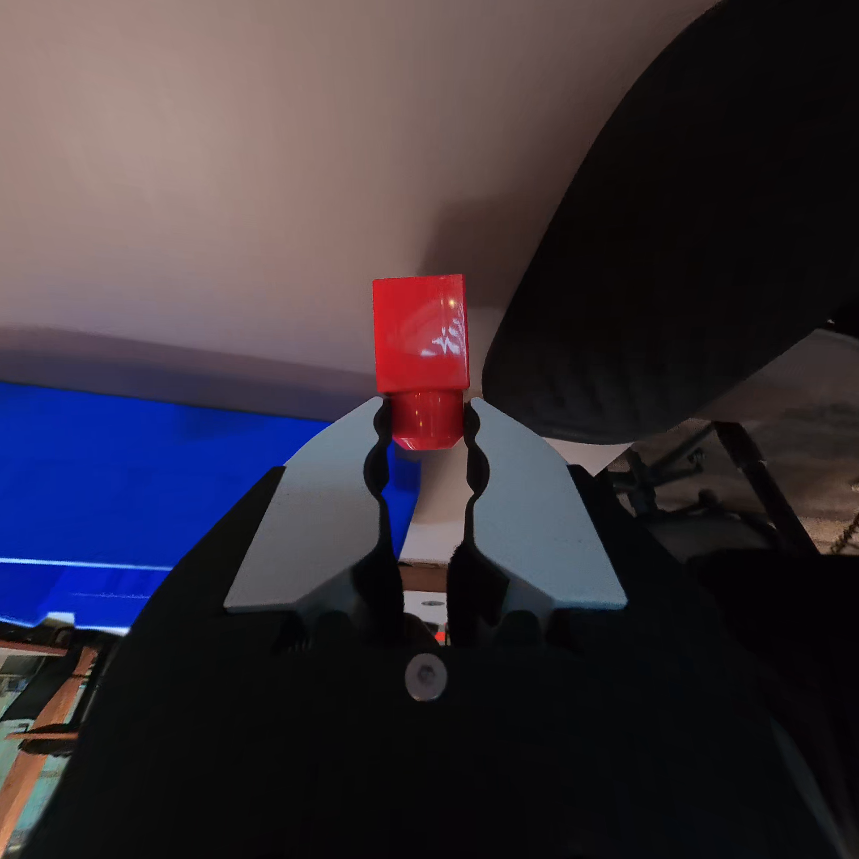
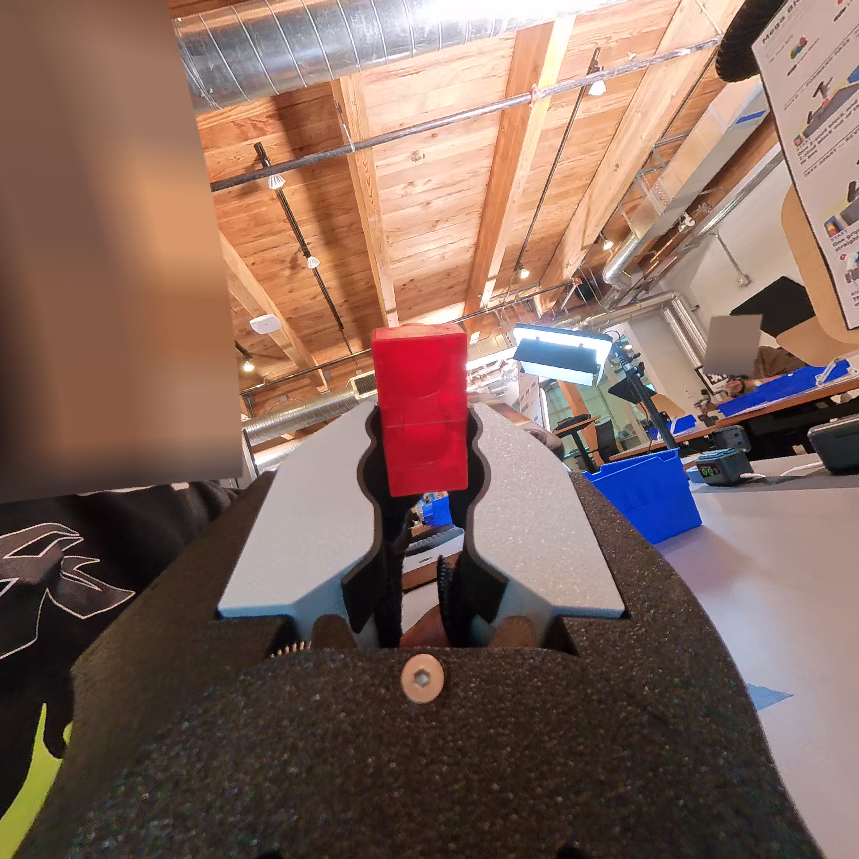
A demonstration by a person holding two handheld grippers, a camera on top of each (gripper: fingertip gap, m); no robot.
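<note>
We see two handheld claws, each with a red plastic piece between its fingers. The left claw (image 1: 422, 420) pinches a red block (image 1: 418, 334) by the round stud at its near end, its dark pads pressed against both sides of the stud; the square body sticks out beyond the fingertips. Behind it lies a pale table (image 1: 232, 186), with a blue bin (image 1: 139, 465) to the left and a dark rounded shape (image 1: 674, 255) to the right.

The right claw (image 2: 422, 437) is tilted upward toward a wooden ceiling (image 2: 441, 162) and pinches a stack of two red blocks (image 2: 420, 411) by the lower one, pads pressed on its flat sides. A blue bin (image 2: 650, 497) stands on the grey table (image 2: 767, 581) to the right, and a light panel (image 2: 558, 353) glows beyond.

We judge the blocks light, stiff and glossy, so somewhat slippery. The flat side walls offer the surest hold; the round stud could let a block swivel.
</note>
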